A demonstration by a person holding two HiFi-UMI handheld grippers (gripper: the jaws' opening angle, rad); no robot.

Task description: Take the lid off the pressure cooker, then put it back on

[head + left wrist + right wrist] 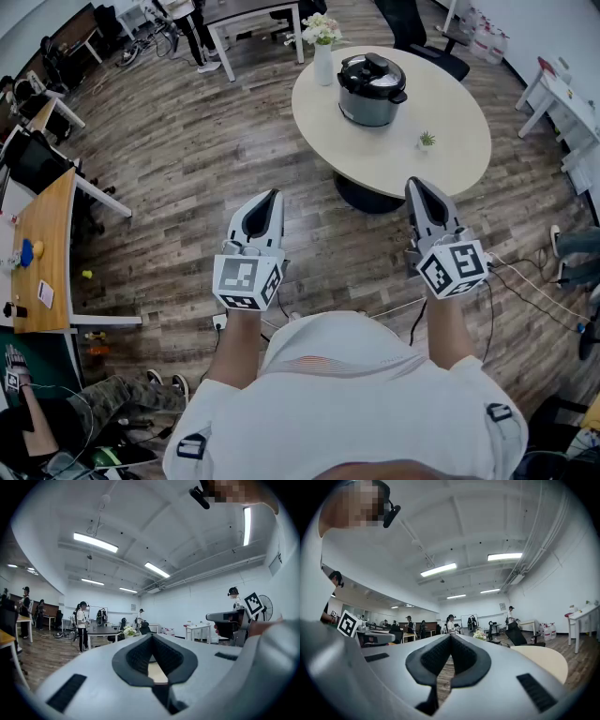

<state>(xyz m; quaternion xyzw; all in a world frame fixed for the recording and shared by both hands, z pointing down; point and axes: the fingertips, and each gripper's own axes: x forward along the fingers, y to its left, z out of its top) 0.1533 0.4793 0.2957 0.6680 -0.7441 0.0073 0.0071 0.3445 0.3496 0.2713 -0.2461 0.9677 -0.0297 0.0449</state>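
The pressure cooker [372,94], grey with a black lid [372,69] on top, stands on the far side of a round cream table [450,155]. Both grippers are held level in front of the person, well short of the table. The left gripper [273,197] is shut with nothing in it, its fingertips meeting in the left gripper view [151,637]. The right gripper [415,185] is shut and empty too, tips together in the right gripper view [451,637]. Neither gripper view shows the cooker; the jaws hide it.
A white vase of flowers [322,47] stands beside the cooker, and a small potted plant [427,142] sits near the table's front. A black office chair [422,42] is behind the table. Desks [47,244] line the left. People stand at the room's far end [82,625].
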